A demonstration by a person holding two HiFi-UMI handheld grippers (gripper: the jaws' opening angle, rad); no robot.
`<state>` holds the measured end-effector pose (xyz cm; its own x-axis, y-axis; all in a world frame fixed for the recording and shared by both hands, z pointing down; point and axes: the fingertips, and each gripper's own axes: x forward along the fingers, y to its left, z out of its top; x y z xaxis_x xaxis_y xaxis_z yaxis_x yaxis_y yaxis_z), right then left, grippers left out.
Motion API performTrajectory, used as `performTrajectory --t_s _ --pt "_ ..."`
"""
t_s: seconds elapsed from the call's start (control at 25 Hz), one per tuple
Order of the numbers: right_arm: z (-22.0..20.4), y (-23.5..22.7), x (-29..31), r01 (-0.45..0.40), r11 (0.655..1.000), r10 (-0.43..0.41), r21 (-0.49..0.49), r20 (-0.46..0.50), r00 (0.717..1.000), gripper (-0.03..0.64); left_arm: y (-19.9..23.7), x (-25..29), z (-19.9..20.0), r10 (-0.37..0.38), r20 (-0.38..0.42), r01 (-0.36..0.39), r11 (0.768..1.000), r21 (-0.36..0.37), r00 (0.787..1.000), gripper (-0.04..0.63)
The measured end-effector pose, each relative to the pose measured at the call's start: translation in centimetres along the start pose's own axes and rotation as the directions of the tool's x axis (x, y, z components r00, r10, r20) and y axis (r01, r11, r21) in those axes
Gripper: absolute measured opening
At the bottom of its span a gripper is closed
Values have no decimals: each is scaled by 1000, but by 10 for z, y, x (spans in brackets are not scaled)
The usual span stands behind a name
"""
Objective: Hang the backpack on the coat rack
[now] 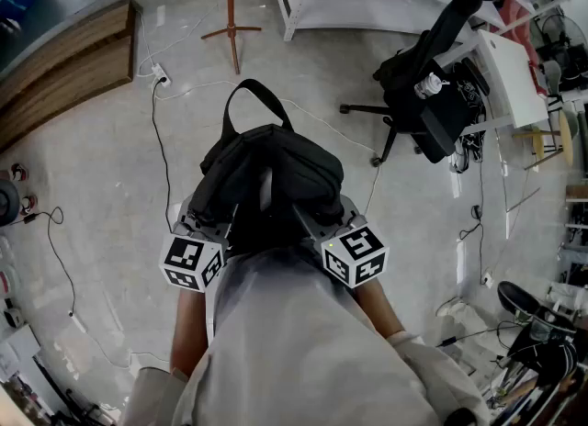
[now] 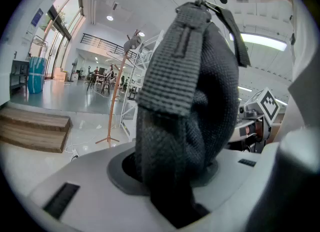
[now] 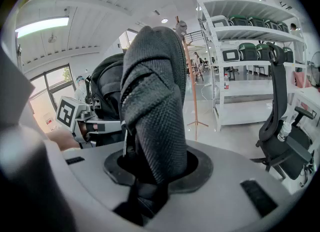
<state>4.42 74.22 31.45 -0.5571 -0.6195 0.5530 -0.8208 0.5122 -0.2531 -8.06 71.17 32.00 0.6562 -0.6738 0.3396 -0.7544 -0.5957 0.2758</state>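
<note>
Currently: black backpack (image 1: 266,176), straps clenched in left tongs (image 1: 209,224) and right tongs (image 1: 323,222). Risk: top handle (image 1: 253,103) flops, missing the distant coat rack (image 1: 231,11); fabric slips.

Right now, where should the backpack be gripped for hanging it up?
By its padded straps, from the near side, as the left gripper and right gripper do: that leaves the top loop standing free on the far side, toward the coat rack.
</note>
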Motion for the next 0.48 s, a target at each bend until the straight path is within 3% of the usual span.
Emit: performTrajectory --t_s 0.28,0.48 --pt "7 -4 5 -37 999 37 28 9 999 134 4 8 9 4 22 -4 999 34 1000 141" --pt "22 -27 21 -89 994 89 64 7 996 143 15 32 21 57 -1 -57 997 42 998 141"
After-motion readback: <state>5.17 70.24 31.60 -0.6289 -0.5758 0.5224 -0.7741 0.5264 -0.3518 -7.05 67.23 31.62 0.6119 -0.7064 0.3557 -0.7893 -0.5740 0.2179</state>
